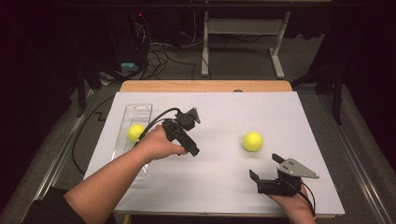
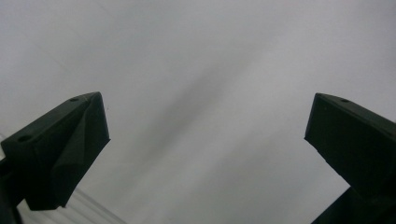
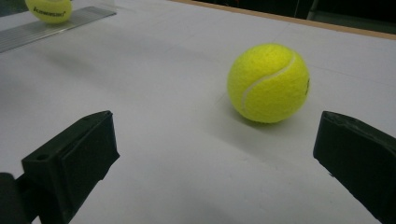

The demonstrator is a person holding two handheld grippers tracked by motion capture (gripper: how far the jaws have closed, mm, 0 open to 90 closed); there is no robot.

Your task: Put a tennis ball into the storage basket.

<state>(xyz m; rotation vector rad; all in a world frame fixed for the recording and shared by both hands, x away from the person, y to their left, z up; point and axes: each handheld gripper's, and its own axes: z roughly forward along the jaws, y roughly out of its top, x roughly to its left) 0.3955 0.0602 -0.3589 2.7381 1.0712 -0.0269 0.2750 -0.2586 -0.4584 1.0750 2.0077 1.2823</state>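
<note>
A yellow tennis ball (image 1: 252,141) lies loose on the white table sheet (image 1: 219,116), right of centre. My right gripper (image 1: 266,167) rests near the front edge just short of it, open, and the ball (image 3: 267,83) lies a little ahead of the jaws and to their right, untouched. A second tennis ball (image 1: 135,132) sits in a clear plastic tray (image 1: 138,111) at the left; it is also at the top left of the right gripper view (image 3: 49,9). My left gripper (image 1: 186,132) hovers right of the tray, open and empty (image 2: 205,135), facing bare white sheet.
The sheet covers a wooden table whose back edge (image 1: 205,86) is bare. Beyond it on the floor are a desk frame (image 1: 243,42) and tangled cables (image 1: 159,56). The tray (image 3: 56,25) runs along the table's left side.
</note>
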